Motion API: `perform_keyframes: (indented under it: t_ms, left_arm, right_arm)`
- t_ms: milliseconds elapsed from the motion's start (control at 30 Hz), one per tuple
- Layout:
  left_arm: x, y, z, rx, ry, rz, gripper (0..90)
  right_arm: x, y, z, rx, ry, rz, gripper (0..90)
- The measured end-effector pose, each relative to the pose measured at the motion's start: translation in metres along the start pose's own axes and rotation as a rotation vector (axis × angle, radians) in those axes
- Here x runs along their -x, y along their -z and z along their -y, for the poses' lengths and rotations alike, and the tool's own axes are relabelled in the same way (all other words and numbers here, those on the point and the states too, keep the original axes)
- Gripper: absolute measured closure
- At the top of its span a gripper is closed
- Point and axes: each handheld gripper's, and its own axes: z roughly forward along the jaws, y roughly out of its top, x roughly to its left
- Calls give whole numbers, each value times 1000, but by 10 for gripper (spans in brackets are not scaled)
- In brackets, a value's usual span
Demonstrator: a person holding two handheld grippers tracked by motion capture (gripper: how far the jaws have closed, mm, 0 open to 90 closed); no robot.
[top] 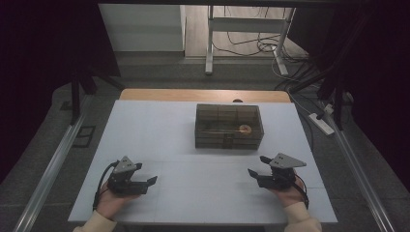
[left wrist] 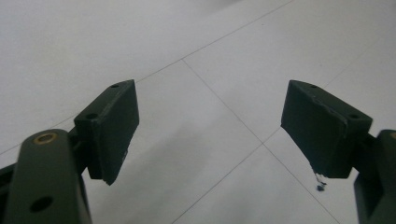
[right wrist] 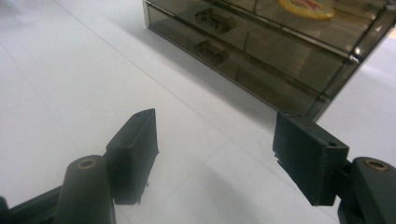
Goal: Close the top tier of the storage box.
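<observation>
High view: both hands rest on the white table (top: 159,130) near the lower edge of the frame, left gripper (top: 147,182) at lower left, right gripper (top: 256,167) at lower right, well apart, each turned inward toward the centre. Neither holds anything.

The smoky translucent drawer box (top: 229,126) sits just above frame centre, between the two grippers and beyond them, clear of both. Drawers look shut. A yellow round item (top: 245,128) lies on or in the top of it, with a thin stick-like piece (top: 217,131) beside it; can't tell whether they are on the lid or under it.

Left gripper view: jaws spread wide, bare table and its thin seam lines between them, nothing pinched. It looks parked, kept out of the way while the other side works.

Right gripper view: jaws also spread, empty, with the box's drawer fronts (right wrist: 243,60) in the upper right of the frame and the yellow item (right wrist: 307,8) at the top edge. The gripper is angled at the box's near face, so my read is that the right hand is the working one, open and lined up for a drawer handle (right wrist: 209,50). Handles are small and low, so the approach needs to be shallow.
</observation>
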Motion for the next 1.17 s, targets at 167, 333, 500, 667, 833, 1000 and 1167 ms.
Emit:
perform_keyframes:
  t_ms: [167,333,500,667,833,1000,1167]
  left_arm:
    - [-1,1,0,2,0,-6,195]
    - [-1,1,0,6,1,-8,193]
    - [-1,1,0,6,-1,-7,192]
    - [-1,0,-1,6,-2,-7,192]
    - [-1,0,-1,8,-5,-8,191]
    - [-1,1,-1,12,-5,-9,191]
    - [-1,1,-1,15,-7,-9,191]
  right_arm:
    - [1,6,6,-1,-7,-2,303]
    - [1,13,12,3,-2,-6,303]
    - [4,19,17,-2,1,8,303]
    - [5,23,20,1,-5,9,303]
    - [5,22,20,-7,1,9,303]
    - [5,22,20,-9,4,9,303]
    - [4,21,20,-9,9,6,301]
